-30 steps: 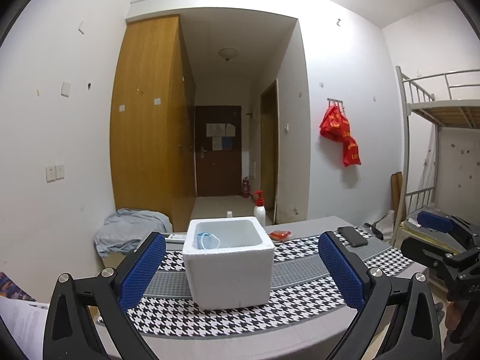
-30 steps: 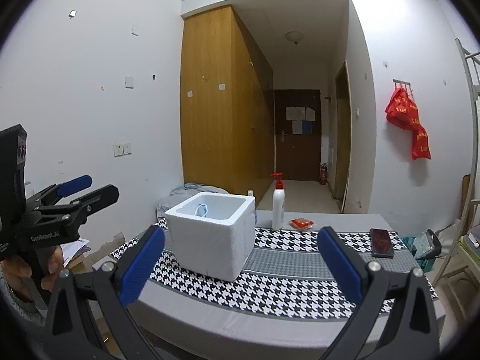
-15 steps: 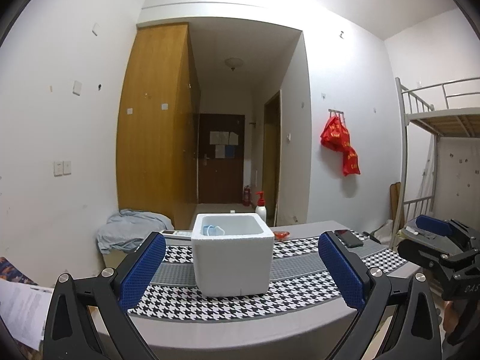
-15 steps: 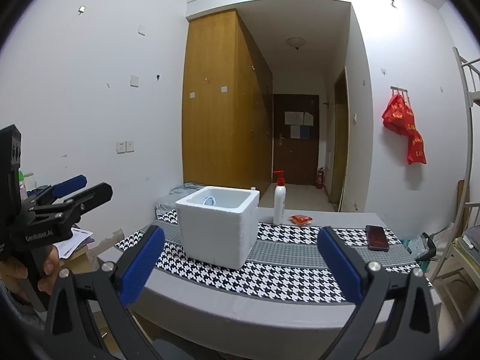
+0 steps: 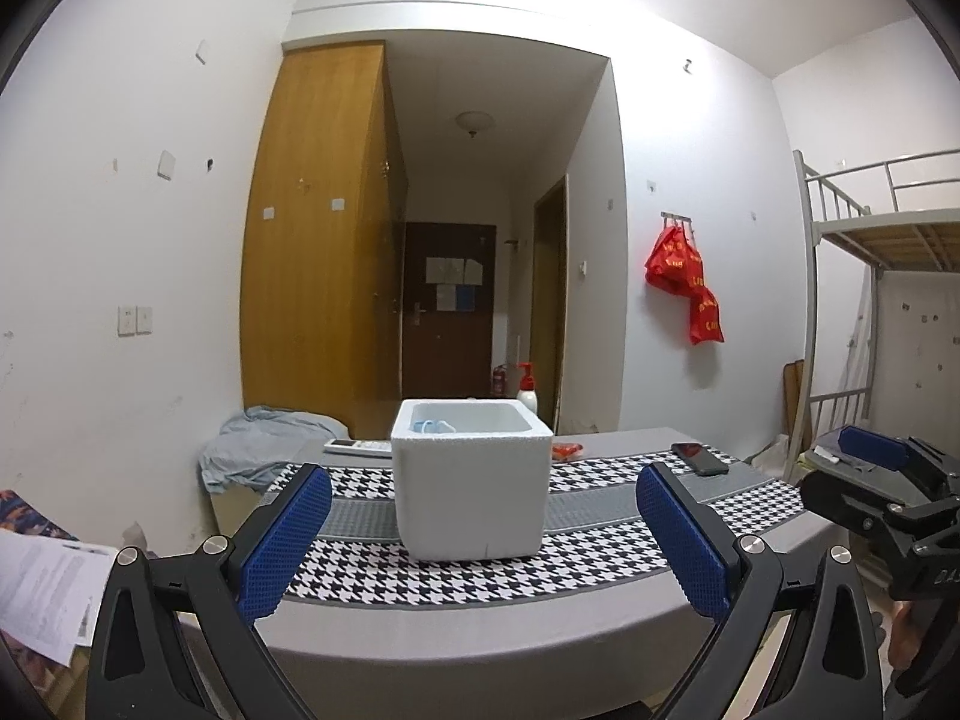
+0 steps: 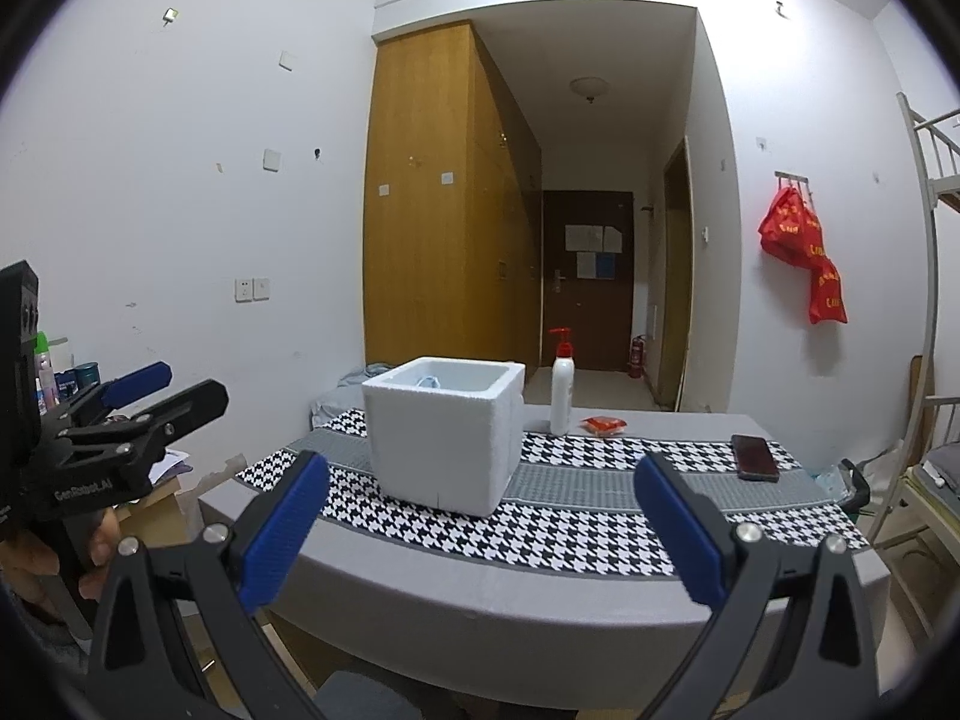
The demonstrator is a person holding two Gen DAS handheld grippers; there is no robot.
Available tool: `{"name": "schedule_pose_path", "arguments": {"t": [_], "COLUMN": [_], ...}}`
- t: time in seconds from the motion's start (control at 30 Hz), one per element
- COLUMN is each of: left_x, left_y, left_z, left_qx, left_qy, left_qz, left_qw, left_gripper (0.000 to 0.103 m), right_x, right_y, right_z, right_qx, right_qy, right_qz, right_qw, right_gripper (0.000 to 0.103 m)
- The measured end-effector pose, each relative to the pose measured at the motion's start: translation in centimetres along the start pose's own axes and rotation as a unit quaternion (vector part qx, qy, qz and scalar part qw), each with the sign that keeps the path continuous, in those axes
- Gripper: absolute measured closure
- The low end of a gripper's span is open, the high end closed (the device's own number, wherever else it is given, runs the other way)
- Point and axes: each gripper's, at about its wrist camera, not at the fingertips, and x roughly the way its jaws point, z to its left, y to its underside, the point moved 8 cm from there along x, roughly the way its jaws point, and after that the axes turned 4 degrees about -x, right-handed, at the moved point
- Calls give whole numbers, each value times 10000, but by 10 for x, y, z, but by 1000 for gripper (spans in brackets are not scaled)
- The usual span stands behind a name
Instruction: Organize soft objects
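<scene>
White foam, one square box (image 5: 471, 492) sits mid-table on a houndstooth runner (image 5: 600, 558), one pale-blue soft item (image 5: 429, 427) inside. My two tongs, left (image 5: 480, 546) and right (image 6: 480, 540), hang wide apart, holding nothing.

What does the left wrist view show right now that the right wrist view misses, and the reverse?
Only the left wrist view shows the remote control behind the foam box, loose papers at lower left, and the right gripper, open.

Only the right wrist view shows the whole pump bottle and the left gripper, open.

Both show the white foam box with a blue item inside, the phone and the red packet.
</scene>
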Motion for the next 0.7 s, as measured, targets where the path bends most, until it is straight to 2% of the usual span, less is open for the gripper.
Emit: {"name": "schedule_pose_path", "arguments": {"t": [0.23,0.43,0.57,0.7], "left_x": [-5,-5,-10,-11], "left_y": [17,28,34,41], "left_z": [2,2,8,12], "left_qx": [14,7,16,-61], "left_qy": [-58,-43,-230,-299], "left_qz": [-33,-15,-190,-193], "left_qw": [10000,10000,9996,9993], "left_gripper": [1,1,1,1], "right_x": [-6,-3,-5,-5], "right_y": [12,29,34,37], "right_z": [2,-1,-2,-2], "right_qx": [18,-23,9,-50], "right_qy": [99,369,477,690], "right_qz": [-1,57,-14,-93], "right_qw": [9999,9993,9989,9976], "right_gripper": [0,0,0,0]}}
